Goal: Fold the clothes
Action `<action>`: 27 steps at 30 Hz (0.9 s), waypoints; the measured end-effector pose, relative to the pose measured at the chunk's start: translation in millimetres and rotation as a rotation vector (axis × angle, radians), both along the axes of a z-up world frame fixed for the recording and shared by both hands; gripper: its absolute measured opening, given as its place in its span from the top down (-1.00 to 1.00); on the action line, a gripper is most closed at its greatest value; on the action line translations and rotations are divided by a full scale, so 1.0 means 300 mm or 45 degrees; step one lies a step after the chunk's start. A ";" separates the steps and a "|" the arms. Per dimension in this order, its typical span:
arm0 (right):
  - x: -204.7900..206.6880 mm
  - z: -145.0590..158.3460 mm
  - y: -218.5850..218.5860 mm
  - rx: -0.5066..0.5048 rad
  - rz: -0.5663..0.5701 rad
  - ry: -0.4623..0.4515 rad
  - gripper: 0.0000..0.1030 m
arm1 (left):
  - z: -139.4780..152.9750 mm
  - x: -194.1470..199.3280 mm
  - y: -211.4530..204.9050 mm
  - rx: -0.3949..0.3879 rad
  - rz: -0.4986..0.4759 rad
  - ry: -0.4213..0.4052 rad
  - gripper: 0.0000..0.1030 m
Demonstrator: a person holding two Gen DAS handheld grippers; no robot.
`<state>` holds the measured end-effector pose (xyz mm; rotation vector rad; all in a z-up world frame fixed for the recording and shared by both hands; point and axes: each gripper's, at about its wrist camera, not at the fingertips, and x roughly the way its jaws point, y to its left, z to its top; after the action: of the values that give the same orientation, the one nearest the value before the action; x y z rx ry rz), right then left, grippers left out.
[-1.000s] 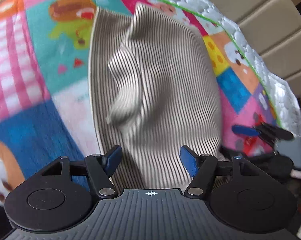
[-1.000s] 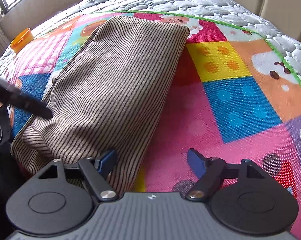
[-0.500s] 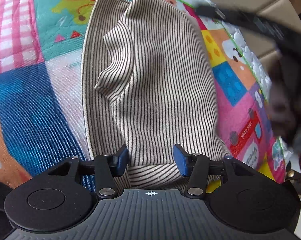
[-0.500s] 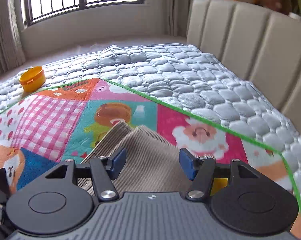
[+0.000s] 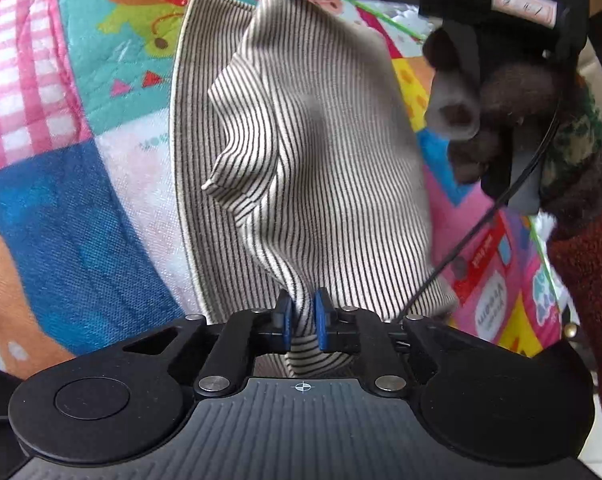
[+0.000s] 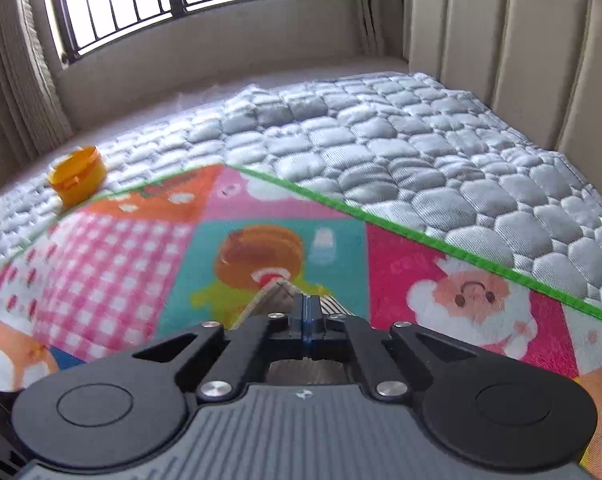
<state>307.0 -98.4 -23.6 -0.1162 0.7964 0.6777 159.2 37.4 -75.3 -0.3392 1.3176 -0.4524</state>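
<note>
Now, from the claws outward.

Left claw (image 5: 301, 316): clamped on a pinch of the striped garment (image 5: 321, 152) at its near edge; a ridge of cloth stands up between the blue pads (image 5: 283, 318).

Right claw (image 6: 305, 320): pads pressed together with no gap; whether cloth is caught between them cannot be told from its own view. In the left view its black tip sits at the far corner of the garment, which rises in a peak to meet it.

Change from earlier: a second ago both claws stood wide, with the left one's pads on either side of flat cloth. Half a second ago they were half closed. Both have since snapped tight. The right claw was then low beside the garment's near right corner; it has travelled to the far end.

Garment's long axis: runs straight away from the left claw, near edge to far edge, across the play mat (image 5: 73, 208).

Garment's place: on the mat, directly ahead of the left claw and touching it. Only its far tip (image 6: 275, 298) shows in the right view, just past the right claw.

Hand (image 5: 501, 120): gloved, with a reddish sleeve (image 5: 585, 272), above the garment's right side in the left view.

Further out: an orange cap (image 6: 77, 180) on the grey quilted mattress (image 6: 421, 152), well apart from the garment; a padded headboard (image 6: 521, 48) beyond.
</note>
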 end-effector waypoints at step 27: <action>-0.144 -0.256 -0.457 0.260 -0.510 0.284 -0.24 | -0.003 0.171 0.033 0.057 0.176 -0.106 0.15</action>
<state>263.7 -235.4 -100.4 0.3033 0.9255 0.3906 210.3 47.2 -76.1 -0.3678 1.2128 -0.3175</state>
